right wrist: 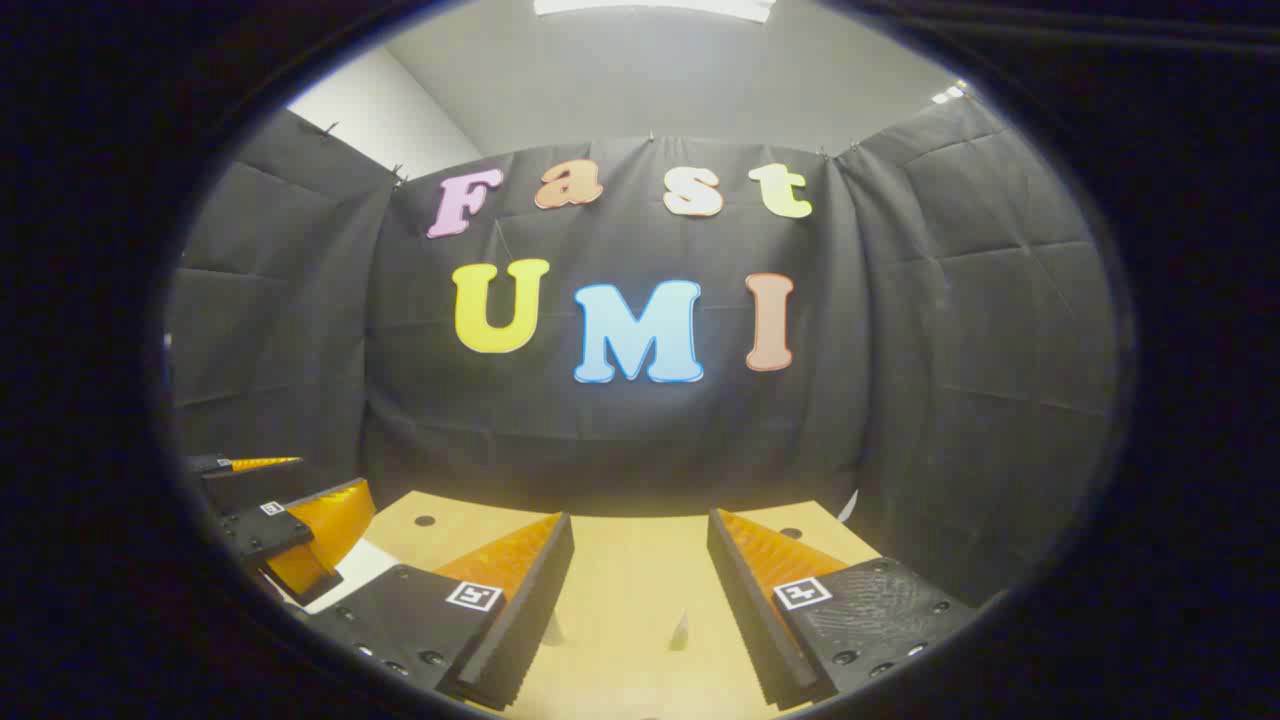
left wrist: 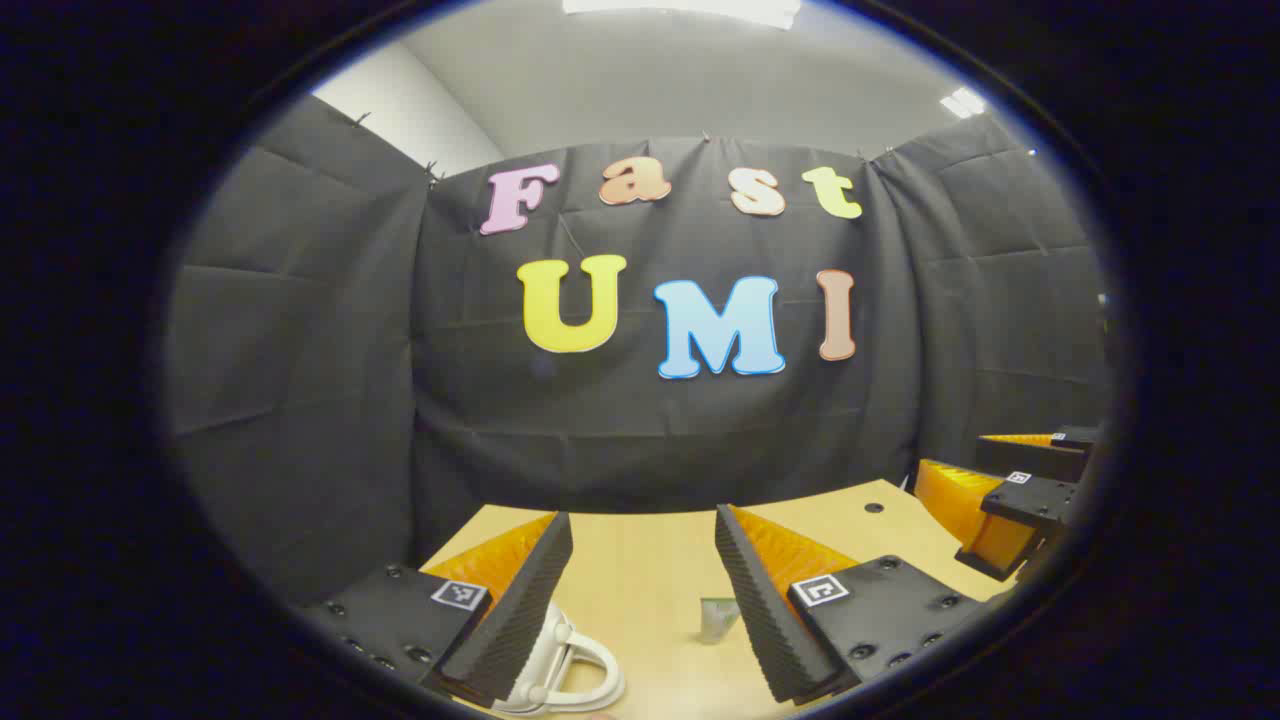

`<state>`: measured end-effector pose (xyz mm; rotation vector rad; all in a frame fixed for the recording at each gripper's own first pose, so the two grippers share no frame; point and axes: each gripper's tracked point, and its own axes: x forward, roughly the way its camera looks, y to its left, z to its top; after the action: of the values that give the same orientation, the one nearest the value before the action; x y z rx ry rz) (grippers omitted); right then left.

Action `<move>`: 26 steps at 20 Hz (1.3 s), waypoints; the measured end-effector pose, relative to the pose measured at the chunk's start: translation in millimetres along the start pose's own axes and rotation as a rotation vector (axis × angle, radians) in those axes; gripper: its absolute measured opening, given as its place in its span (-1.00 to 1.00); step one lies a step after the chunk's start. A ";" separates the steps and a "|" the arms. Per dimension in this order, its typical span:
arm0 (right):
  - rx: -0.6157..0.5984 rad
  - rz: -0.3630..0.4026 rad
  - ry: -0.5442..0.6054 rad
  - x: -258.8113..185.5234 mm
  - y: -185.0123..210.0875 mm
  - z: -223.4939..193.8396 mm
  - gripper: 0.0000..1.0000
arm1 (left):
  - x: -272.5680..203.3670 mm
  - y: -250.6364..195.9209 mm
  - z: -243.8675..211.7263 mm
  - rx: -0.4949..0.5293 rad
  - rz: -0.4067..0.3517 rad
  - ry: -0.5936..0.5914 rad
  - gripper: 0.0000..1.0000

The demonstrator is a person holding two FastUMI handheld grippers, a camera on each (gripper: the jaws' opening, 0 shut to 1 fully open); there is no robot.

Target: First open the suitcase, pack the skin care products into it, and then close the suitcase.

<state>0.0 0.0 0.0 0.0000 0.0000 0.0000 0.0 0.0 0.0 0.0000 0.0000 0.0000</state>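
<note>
Both grippers hover above the wooden surface point(left wrist: 650, 570), the left gripper point(left wrist: 640, 590) and the right gripper point(right wrist: 630, 590) each with jaws spread wide and holding nothing. A white suitcase handle point(left wrist: 570, 665) peeks just below the left gripper's left jaw, and a small skin care bottle point(left wrist: 718, 618) stands beside its right jaw. Judging by this, nothing is packed yet: opening, packing and closing all remain.

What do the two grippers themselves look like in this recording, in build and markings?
The left gripper and the right gripper look alike: two wedge-shaped fingers with ribbed inner faces, mounted on bolted plates. Each plate carries a small square black-and-white marker tag. No cables or sleeves are visible.
</note>
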 end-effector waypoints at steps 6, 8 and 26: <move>0.004 -0.051 0.056 -12.3 -14.8 -14.4 0.65 | 10.6 -0.5 -50.5 0.045 0.016 0.095 0.89; 0.006 -0.075 0.063 -13.9 -22.3 -17.5 0.65 | 13.1 3.9 -64.7 0.052 0.027 0.123 0.90; 0.019 -0.231 0.159 -34.9 -86.8 -45.6 0.65 | 78.0 48.8 -303.5 0.140 0.155 0.646 0.52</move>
<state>-34.9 -86.8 -45.6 0.0188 0.1585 -0.2311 78.0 48.8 -303.5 0.1400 0.6457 0.1552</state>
